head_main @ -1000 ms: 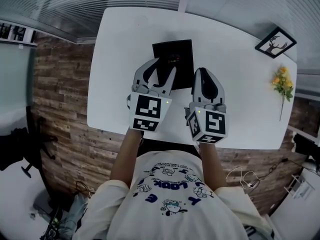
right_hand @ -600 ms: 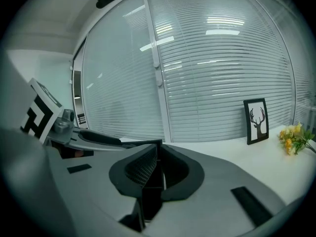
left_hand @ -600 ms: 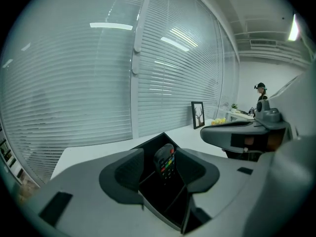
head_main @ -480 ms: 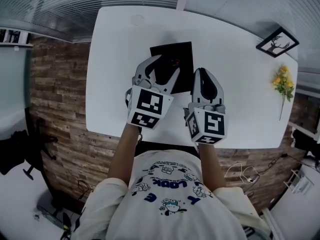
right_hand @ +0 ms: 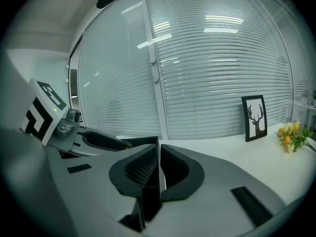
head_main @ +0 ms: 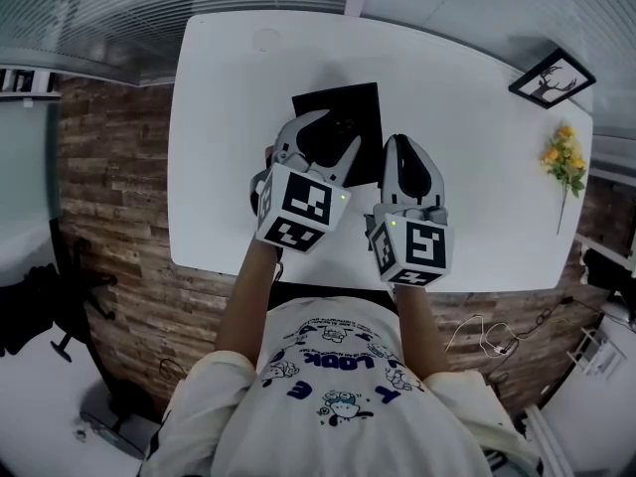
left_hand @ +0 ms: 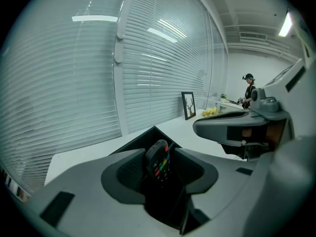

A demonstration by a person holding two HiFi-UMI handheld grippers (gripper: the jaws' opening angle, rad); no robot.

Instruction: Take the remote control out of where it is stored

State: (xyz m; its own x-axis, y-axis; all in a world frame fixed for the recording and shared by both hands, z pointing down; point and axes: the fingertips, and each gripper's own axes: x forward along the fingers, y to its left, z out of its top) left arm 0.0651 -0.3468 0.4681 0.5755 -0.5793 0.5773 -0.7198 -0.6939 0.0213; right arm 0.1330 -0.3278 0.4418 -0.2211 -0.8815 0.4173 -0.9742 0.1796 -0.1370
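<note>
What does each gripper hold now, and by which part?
The right gripper is shut on the black box, on its thin wall. The left gripper holds nothing yet: its jaws are closing, with the remote control between them.

Smooth matt white table (head_main: 477, 167), matt black box (head_main: 366, 102), smooth dark plastic remote control (left_hand: 158, 163), rough brown planking (head_main: 109, 197)

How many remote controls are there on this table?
1. The remote control stands in the black box mid-table, between the jaws of the left gripper, which are closing. Part of the box's inside is hidden, so another may be there.
</note>
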